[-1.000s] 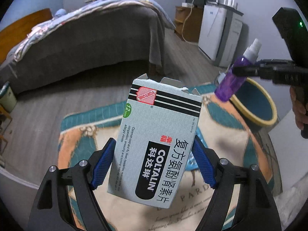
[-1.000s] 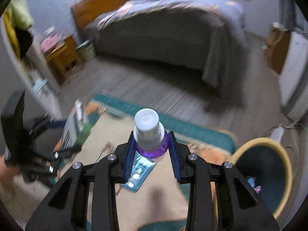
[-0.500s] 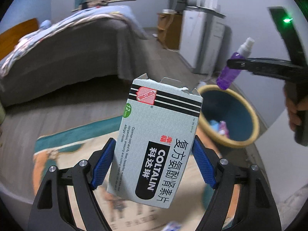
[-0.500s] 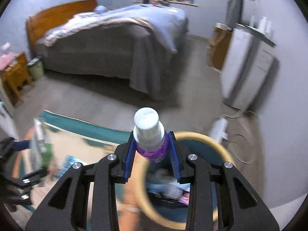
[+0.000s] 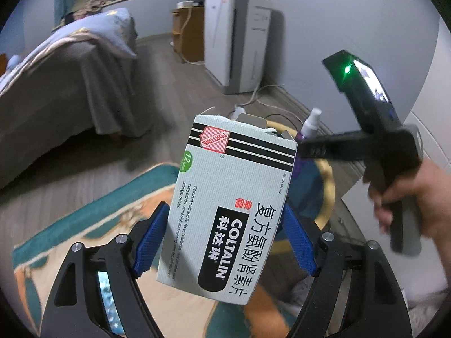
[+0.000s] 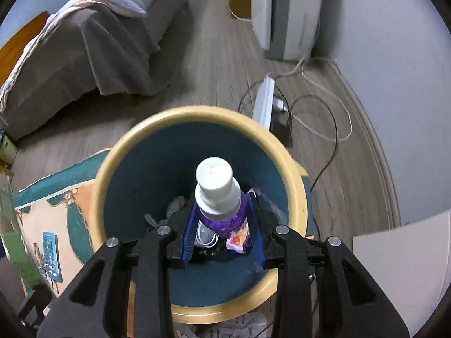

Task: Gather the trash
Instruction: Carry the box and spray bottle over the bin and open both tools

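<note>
My left gripper (image 5: 224, 242) is shut on a grey-white medicine box (image 5: 228, 208) with a torn top flap, held upright. Behind the box stands the yellow-rimmed blue bin (image 5: 328, 186), mostly hidden. My right gripper (image 6: 222, 222) is shut on a purple spray bottle (image 6: 218, 197) with a white cap, hanging directly over the open bin (image 6: 124, 152). Wrappers and several scraps lie on the bin's bottom (image 6: 174, 205). In the left wrist view the right gripper (image 5: 305, 146), held by a hand (image 5: 422, 197), carries the bottle (image 5: 310, 124) just right of the box.
A patterned teal and cream rug (image 6: 53, 202) lies left of the bin, with a blue flat packet (image 6: 50, 253) on it. A bed (image 6: 84, 36) stands at the back left, a white appliance (image 6: 287, 14) at the back right. A power strip (image 6: 265, 98) and cables trail behind the bin.
Both grippers swung right from over the rug toward the bin. The right gripper tipped downward and now hangs over the bin's opening. Both grips are unchanged.
</note>
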A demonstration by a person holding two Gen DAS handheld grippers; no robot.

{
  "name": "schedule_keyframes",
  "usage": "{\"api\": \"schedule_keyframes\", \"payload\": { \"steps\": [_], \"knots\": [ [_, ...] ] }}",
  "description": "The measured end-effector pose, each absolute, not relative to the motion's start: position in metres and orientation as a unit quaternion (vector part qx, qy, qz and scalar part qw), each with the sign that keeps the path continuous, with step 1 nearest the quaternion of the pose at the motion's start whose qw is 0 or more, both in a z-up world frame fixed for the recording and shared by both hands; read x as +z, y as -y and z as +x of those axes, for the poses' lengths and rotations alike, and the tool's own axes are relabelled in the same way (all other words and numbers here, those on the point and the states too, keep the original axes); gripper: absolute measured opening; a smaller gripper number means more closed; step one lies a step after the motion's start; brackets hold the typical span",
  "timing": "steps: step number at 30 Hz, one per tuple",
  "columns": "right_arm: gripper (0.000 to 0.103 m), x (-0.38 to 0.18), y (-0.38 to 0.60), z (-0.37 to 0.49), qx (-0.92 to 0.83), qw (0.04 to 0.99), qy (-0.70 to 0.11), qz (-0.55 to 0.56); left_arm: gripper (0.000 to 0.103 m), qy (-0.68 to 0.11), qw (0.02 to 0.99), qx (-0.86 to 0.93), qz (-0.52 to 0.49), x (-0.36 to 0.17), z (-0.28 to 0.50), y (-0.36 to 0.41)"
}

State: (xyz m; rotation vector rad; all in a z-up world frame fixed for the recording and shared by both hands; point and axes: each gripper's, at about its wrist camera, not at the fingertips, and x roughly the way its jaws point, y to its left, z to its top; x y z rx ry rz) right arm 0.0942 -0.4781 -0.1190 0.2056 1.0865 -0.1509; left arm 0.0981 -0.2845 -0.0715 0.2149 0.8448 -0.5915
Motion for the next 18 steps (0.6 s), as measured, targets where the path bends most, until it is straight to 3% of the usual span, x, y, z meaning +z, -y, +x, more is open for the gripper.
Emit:
{"api": "schedule_keyframes", "payload": {
  "steps": [18],
  "knots": [
    [0.034,-0.121,0.489,0.097,-0.057,0.851,-0.505,0.134,0.081,-0.400,0.874,-0.264,0.081,-0.071,0.134,0.310]
  ]
}}
